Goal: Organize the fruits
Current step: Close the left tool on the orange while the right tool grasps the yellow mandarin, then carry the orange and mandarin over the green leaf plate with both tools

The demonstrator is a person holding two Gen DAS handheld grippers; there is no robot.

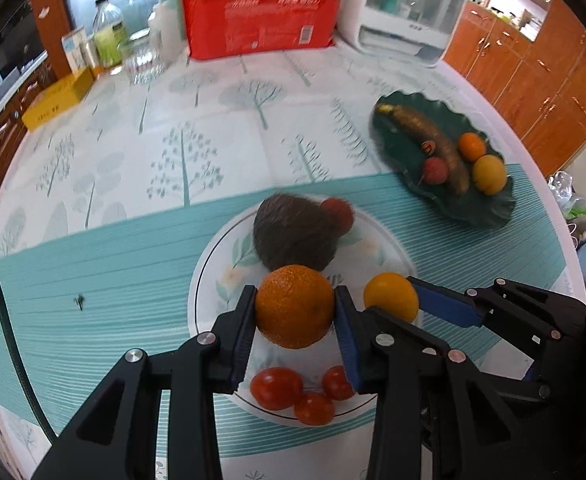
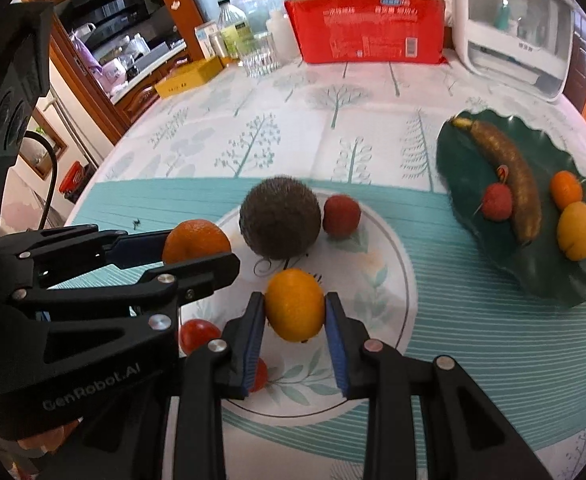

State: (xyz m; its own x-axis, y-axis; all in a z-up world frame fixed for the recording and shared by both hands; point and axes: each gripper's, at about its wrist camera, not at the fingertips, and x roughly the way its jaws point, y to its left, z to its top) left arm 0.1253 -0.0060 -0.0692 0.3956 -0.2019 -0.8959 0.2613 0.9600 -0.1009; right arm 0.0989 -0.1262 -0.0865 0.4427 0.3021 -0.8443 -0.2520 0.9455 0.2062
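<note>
My left gripper [image 1: 295, 308] is shut on a large orange [image 1: 295, 306] above the white floral plate [image 1: 229, 248]; the orange also shows in the right wrist view [image 2: 195, 240]. My right gripper [image 2: 295, 306] is shut on a yellow-orange fruit [image 2: 295, 304], which also shows in the left wrist view [image 1: 391, 296]. On the plate lie a brown hairy fruit [image 2: 279, 222], a red lychee [image 2: 341, 216] and three cherry tomatoes [image 1: 277, 388]. A dark green leaf dish [image 2: 469, 184] at the right holds a brown banana [image 2: 513, 178], a lychee, a small orange and a yellow fruit.
At the back of the table stand a red package [image 2: 369, 28], a white appliance [image 2: 513, 28], glasses [image 2: 259, 56], bottles and a yellow box [image 2: 189, 76]. Wooden cabinets [image 1: 533, 80] stand to the right beyond the table edge.
</note>
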